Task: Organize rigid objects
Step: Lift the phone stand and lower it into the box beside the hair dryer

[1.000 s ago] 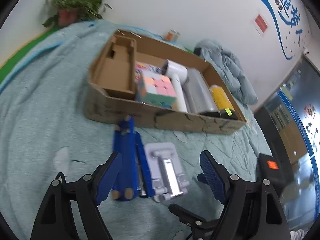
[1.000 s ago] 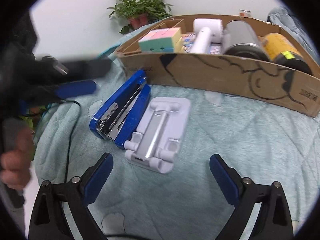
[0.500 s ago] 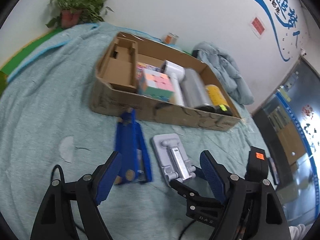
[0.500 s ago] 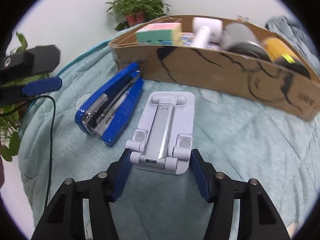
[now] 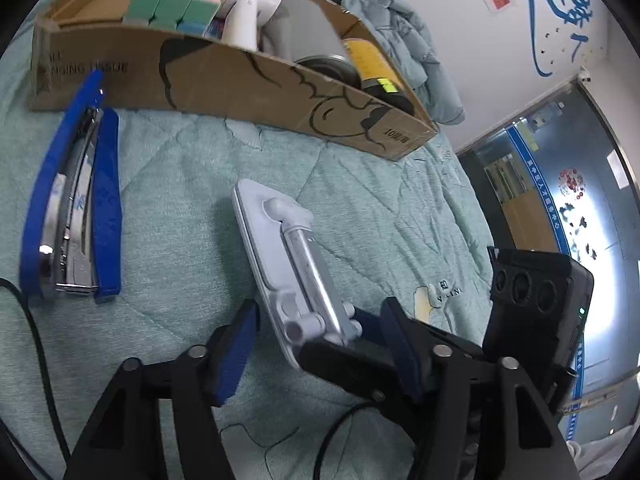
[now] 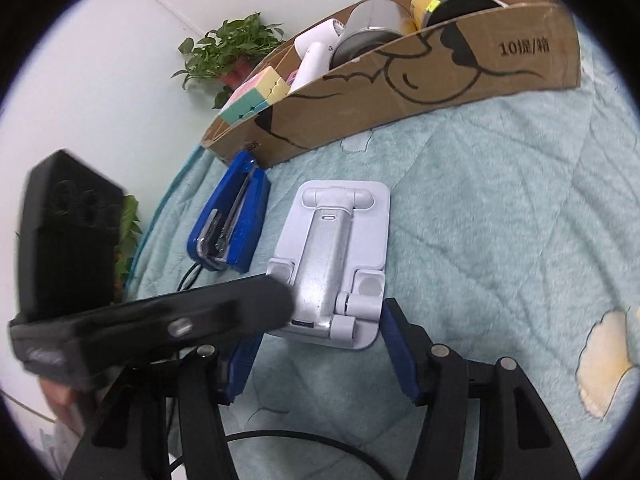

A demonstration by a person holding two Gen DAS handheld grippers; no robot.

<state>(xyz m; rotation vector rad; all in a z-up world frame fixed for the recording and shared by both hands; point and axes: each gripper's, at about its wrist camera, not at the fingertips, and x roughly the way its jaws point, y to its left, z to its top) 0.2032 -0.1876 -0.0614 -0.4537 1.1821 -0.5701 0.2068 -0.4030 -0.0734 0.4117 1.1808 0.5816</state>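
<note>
A white folding phone stand (image 5: pixel 296 248) (image 6: pixel 332 248) lies on the teal quilt, to the right of a blue stapler (image 5: pixel 72 208) (image 6: pixel 236 224). My right gripper (image 6: pixel 322 356) is shut on the stand's near end, its right pad against the corner; the left pad is hidden. My left gripper (image 5: pixel 318 344) has come in from the side around the same end. Its jaws are closing and a gap still shows at the left pad. A black finger of the left gripper (image 6: pixel 180 320) crosses the right wrist view. The cardboard box (image 5: pixel 240 76) (image 6: pixel 400 92) stands behind.
The box holds a pastel cube (image 5: pixel 176 0), a white hair dryer (image 5: pixel 248 12), a silver can (image 6: pixel 372 24) and a yellow can (image 5: pixel 368 60). A grey jacket (image 5: pixel 408 40) lies beyond it. A potted plant (image 6: pixel 236 48) stands far left. A black cable (image 5: pixel 36 340) trails over the quilt.
My right gripper closed on the phone stand and rolled. My left gripper swung down and in toward the stand, its jaws narrowing. The stand now sits apart from the stapler.
</note>
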